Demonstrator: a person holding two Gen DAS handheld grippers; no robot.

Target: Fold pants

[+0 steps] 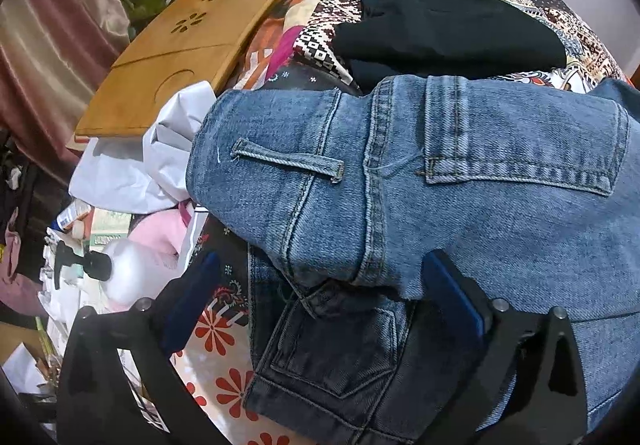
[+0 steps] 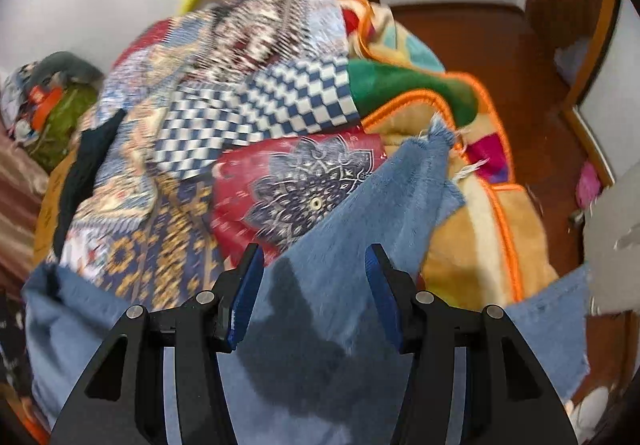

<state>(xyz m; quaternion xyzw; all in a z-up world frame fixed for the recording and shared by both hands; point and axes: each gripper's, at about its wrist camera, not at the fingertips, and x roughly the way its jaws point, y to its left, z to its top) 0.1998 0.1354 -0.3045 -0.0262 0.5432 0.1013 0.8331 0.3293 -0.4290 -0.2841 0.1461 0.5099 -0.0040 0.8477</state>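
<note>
Blue jeans [image 1: 460, 173] lie on the patterned bed cover, waist and back pocket toward me, on top of a darker denim piece [image 1: 328, 361]. My left gripper [image 1: 320, 277] is open, its blue pads on either side of the jeans' seat seam, above the cloth. In the right wrist view a frayed jeans leg [image 2: 384, 205] lies between and under the fingers of my right gripper [image 2: 316, 265], which is open. That view is blurred by motion.
A black garment [image 1: 444, 29] lies beyond the jeans. A wooden lap tray [image 1: 184, 49], white cloth [image 1: 160, 157] and a pump bottle [image 1: 120, 269] are at the left. A folded orange-edged blanket [image 2: 472, 205] lies at the bed's right edge, with wooden floor [image 2: 500, 45] beyond.
</note>
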